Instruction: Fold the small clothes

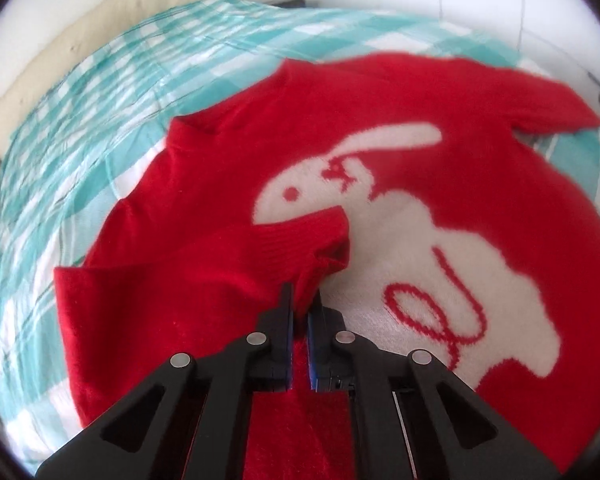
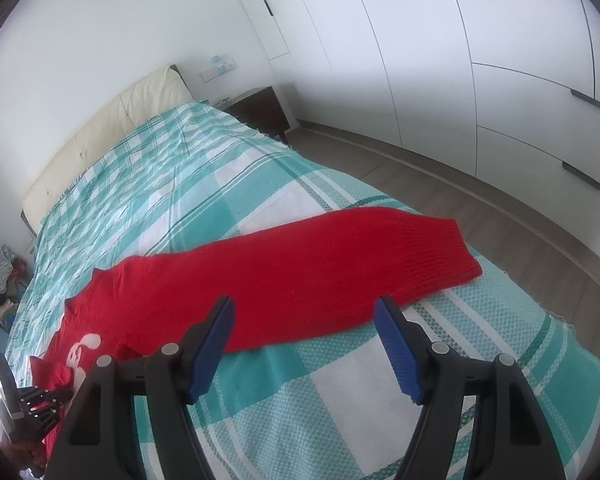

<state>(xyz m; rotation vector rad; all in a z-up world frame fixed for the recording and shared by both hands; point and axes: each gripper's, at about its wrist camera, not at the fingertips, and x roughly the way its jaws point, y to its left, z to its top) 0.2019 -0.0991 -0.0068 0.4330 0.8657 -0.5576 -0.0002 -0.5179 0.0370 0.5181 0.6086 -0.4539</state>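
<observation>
A small red sweater [image 1: 440, 92] with a white rabbit [image 1: 400, 240] on its front lies spread on the bed. One sleeve [image 1: 228, 256] is folded over the front, its ribbed cuff near the rabbit's head. My left gripper [image 1: 303, 300] is shut on this sleeve's cloth, which runs down between the pads. In the right wrist view the other sleeve [image 2: 340, 256] stretches out to the right across the blanket. My right gripper [image 2: 306, 312] hangs open just above that sleeve's near edge, with nothing pressed between its blue pads [image 2: 396, 344]. The left gripper [image 2: 66, 394] shows small at the lower left there.
The bed carries a teal and white checked blanket [image 2: 204, 184] and has a cream padded headboard [image 2: 112, 128]. A dark bedside table [image 2: 260, 110] stands at the far corner. White wardrobe doors [image 2: 480, 60] line the right wall beyond a strip of wooden floor [image 2: 480, 204]. Clutter lies on the floor at left.
</observation>
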